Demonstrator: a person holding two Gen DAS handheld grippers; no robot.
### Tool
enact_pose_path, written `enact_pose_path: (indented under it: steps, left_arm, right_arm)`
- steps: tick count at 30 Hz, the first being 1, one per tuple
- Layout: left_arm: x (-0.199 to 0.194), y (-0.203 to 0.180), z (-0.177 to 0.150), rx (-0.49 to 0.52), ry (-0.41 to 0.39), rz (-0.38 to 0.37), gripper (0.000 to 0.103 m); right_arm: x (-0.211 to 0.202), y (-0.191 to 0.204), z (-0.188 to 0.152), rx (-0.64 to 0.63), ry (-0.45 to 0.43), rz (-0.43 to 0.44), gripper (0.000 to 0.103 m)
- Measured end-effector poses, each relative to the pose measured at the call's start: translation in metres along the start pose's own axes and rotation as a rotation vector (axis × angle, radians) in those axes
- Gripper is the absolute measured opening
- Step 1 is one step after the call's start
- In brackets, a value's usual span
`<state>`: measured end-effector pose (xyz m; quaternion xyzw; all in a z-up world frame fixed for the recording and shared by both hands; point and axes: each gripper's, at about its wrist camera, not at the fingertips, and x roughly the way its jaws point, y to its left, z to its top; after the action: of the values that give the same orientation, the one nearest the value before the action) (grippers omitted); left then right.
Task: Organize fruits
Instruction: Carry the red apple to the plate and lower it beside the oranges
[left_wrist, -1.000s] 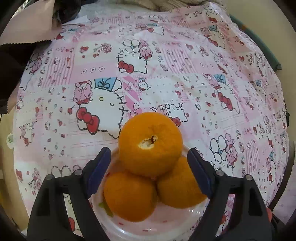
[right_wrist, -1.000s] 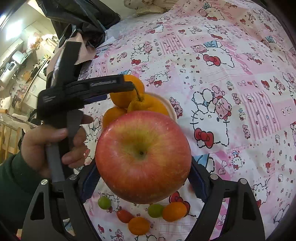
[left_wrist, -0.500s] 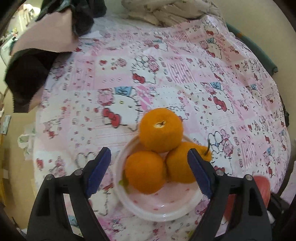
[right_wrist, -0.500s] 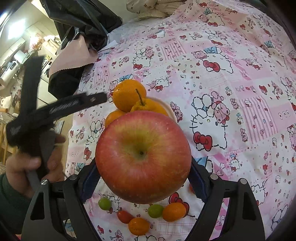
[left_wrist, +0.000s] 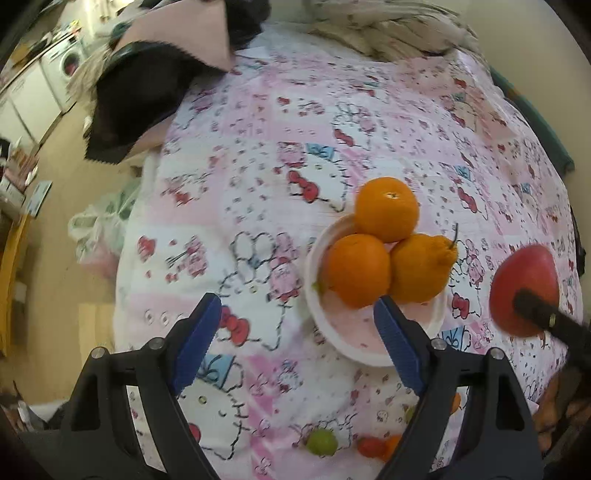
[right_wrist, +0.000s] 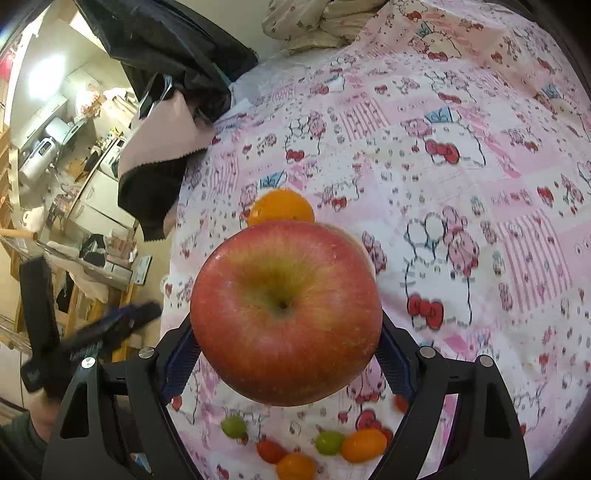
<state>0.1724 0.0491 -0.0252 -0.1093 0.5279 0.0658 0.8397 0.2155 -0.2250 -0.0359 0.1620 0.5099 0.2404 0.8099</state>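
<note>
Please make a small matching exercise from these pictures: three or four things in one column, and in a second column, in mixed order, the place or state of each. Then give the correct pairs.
Things:
1. apple
2. three oranges
3. left gripper
4. small green fruit

Places or states:
A. lying loose on the cloth
B. open, holding nothing
C. held between the right gripper's fingers
D. piled in the white bowl

Pairs: 1-C, 2-D, 3-B, 4-A

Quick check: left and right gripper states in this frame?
Left gripper: open, holding nothing.
Right gripper: shut on the apple.
</note>
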Motion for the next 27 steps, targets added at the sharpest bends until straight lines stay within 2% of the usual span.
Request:
enact_pose_path:
  steps: [4, 10, 18, 23, 27]
  left_arm:
    - [0.004, 0.013, 0.0, -0.039, 0.002, 0.0, 0.082]
    - [0.01, 0.019, 0.004, -0.06, 0.013, -0.006, 0.082]
    - [0.012, 0.023, 0.008, -0.092, 0.024, -0.028, 0.082]
    - [0.015, 0.022, 0.009, -0.105, 0.043, -0.041, 0.082]
    - [0.014, 0.021, 0.011, -0.114, 0.035, -0.044, 0.082]
  right_arm:
    - [0.006, 0.014, 0.02, -0.056, -0.022, 0.031, 0.087]
    - [0.041, 0.063, 0.035, -0.247, -0.008, -0.025, 0.087]
    - [0.108, 0.092, 0.025, -0.5, -0.015, -0.291, 0.087]
    - [0.127, 0.085, 0.016, -0.554, -0.026, -0.345, 0.087]
    - [0.13, 0.082, 0.012, -0.566, -0.043, -0.341, 0.087]
